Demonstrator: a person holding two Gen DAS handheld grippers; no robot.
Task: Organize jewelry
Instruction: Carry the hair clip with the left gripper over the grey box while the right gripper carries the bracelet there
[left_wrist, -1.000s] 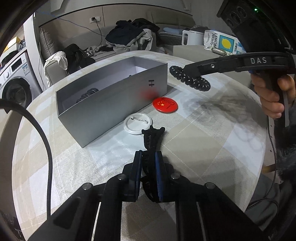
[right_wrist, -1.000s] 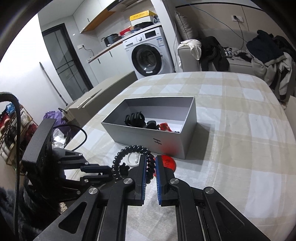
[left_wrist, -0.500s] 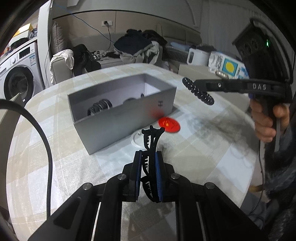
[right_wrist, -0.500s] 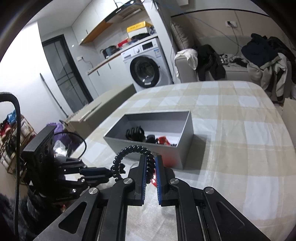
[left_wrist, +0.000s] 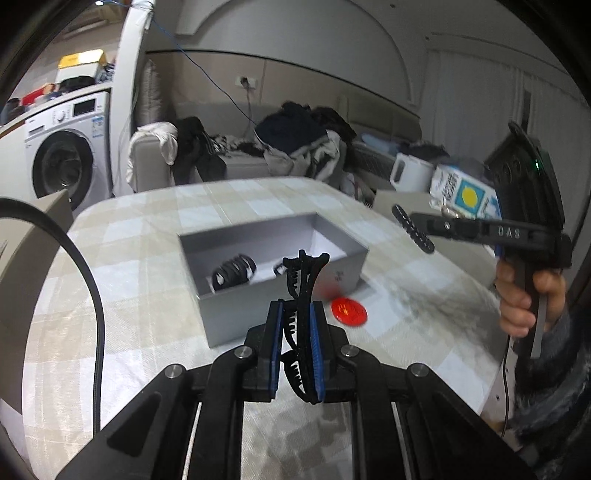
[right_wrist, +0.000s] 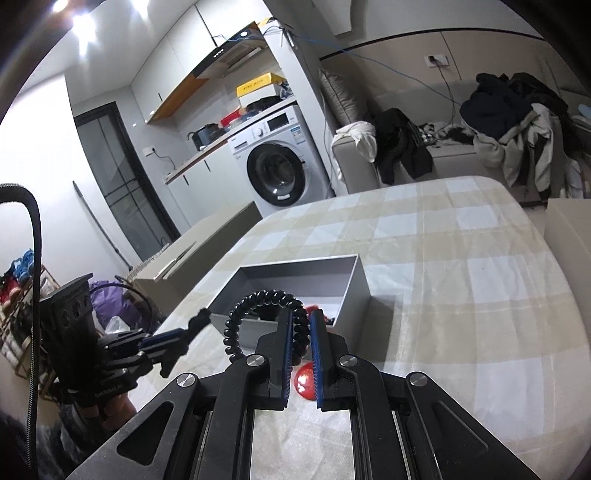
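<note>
While a checked tabletop (right_wrist: 461, 258) carries the grey box (left_wrist: 236, 314) — washing machine (right_wrist: 277, 162) behind — left tool (left_wrist: 297, 332) clamps a black hair claw (left_wrist: 303, 280); right tool (right_wrist: 301, 354) pinches a spiral hair tie (right_wrist: 255, 299) above it.

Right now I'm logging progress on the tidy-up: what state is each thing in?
Left claw: shut on the hair clip, held in the air.
Right claw: shut on the spiral hair tie, held in the air.
Grey box: open, some pieces inside.
Red badge: lying on the table, outside the box.
</note>
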